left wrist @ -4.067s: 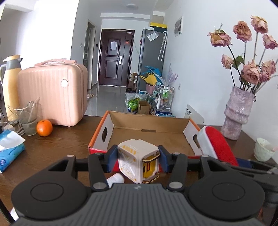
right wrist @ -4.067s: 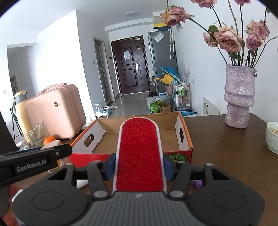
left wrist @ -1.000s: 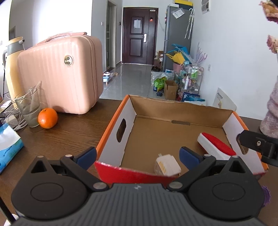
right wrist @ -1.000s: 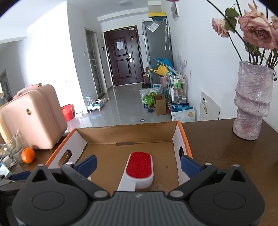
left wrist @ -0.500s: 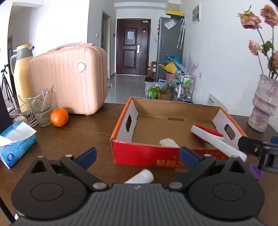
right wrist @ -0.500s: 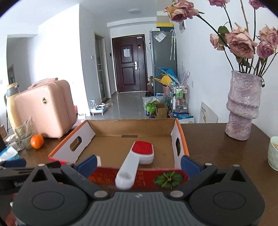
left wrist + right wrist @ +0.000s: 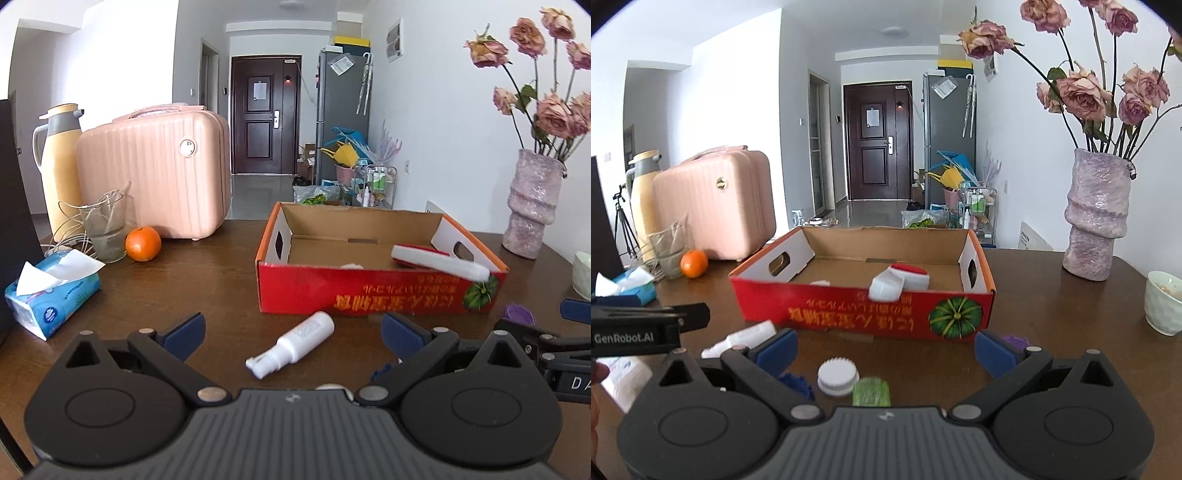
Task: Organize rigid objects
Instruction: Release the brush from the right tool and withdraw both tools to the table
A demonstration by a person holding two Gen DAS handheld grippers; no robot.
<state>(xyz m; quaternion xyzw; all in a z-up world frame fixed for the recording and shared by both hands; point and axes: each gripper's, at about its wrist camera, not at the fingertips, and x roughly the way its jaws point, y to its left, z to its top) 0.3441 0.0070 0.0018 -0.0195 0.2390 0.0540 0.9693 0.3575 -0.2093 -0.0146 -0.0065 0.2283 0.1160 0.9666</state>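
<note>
From the left wrist, we hold our left gripper (image 7: 291,332) spread wide and empty above the dark wooden table (image 7: 184,295). A white plastic spray bottle (image 7: 293,343) lies between its fingers, just before the red cardboard box (image 7: 369,293), where the red-and-white lint brush (image 7: 437,260) leans on the front wall.

From the right wrist, our right gripper (image 7: 884,350) is likewise released, empty. A white ridged cap (image 7: 837,376) and a green ridged piece (image 7: 871,392) lie between its fingers.

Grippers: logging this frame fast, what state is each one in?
Left gripper: open, holding nothing, the white spray bottle lying on the table between its fingers.
Right gripper: open, holding nothing.
</note>
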